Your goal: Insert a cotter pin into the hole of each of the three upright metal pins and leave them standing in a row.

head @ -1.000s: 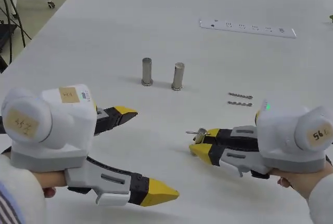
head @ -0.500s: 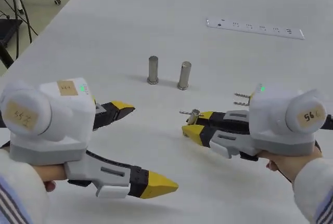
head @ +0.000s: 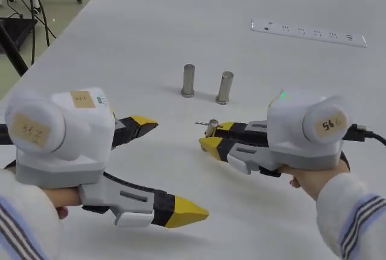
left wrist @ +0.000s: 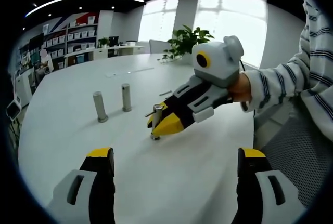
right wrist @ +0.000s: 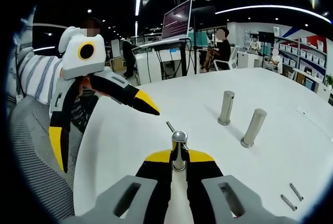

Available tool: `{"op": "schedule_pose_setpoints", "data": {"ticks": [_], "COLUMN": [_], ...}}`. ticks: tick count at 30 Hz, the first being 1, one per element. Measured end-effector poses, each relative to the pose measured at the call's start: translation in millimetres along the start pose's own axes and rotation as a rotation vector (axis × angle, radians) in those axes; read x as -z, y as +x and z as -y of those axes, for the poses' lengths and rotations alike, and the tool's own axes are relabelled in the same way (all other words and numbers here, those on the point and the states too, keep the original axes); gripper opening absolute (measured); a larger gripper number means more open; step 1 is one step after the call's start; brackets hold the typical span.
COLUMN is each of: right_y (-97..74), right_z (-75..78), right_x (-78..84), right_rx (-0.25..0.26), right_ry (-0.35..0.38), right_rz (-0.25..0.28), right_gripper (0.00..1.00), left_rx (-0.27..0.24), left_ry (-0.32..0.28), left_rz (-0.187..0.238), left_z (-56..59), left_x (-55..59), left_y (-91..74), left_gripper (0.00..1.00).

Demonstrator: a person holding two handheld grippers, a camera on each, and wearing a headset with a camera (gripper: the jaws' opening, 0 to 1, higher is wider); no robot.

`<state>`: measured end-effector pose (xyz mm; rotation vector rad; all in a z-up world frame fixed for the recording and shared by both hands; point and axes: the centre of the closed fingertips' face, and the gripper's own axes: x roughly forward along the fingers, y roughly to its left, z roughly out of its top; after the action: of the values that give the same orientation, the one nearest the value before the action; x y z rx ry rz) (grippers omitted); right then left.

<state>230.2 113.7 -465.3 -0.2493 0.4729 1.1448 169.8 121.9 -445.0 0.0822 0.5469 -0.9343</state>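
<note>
The right tool lies low over the white bench, its jaws pressed together on a metal pin that stands upright between the yellow tips. In the left gripper view the pin's foot seems to rest on the bench. A cotter pin passes through the pin's head and sticks out toward 11 o'clock in the right gripper view. From the clamped pin, in the head view, two more pins stand upright side by side, well apart from it: the nearer upright pin at about 1 o'clock, the farther upright pin at about 11 o'clock. Whether either carries a cotter pin cannot be told. The left tool sits at 8 o'clock from the clamped pin, jaws spread wide with nothing between them, its tips pointing toward the right tool but clear of it. Spare cotter pins lie flat on the bench at 4 o'clock in the right gripper view, and a power strip lies far off at 1 o'clock.
</note>
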Motion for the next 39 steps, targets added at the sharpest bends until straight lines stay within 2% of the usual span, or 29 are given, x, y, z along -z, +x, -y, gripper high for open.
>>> {"op": "schedule_pose_setpoints", "data": {"ticks": [10,39], "right_y": [6.9,9.2], "right_z": [-1.6,-1.3], "right_x": [2.0,7.4], "right_rx": [0.006,0.033], "right_ry": [-0.011,-0.014], "right_rz": [-0.015,-0.036], "right_gripper": [0.04,0.05], "left_rx": [0.001,0.001], "left_ry": [-0.002,-0.002], "left_rz": [-0.005,-0.016], "left_z": [-1.2,-2.7], "left_x": [2.4,3.9], "left_y": [-0.2,-2.0], "left_gripper": [0.97,0.96]}}
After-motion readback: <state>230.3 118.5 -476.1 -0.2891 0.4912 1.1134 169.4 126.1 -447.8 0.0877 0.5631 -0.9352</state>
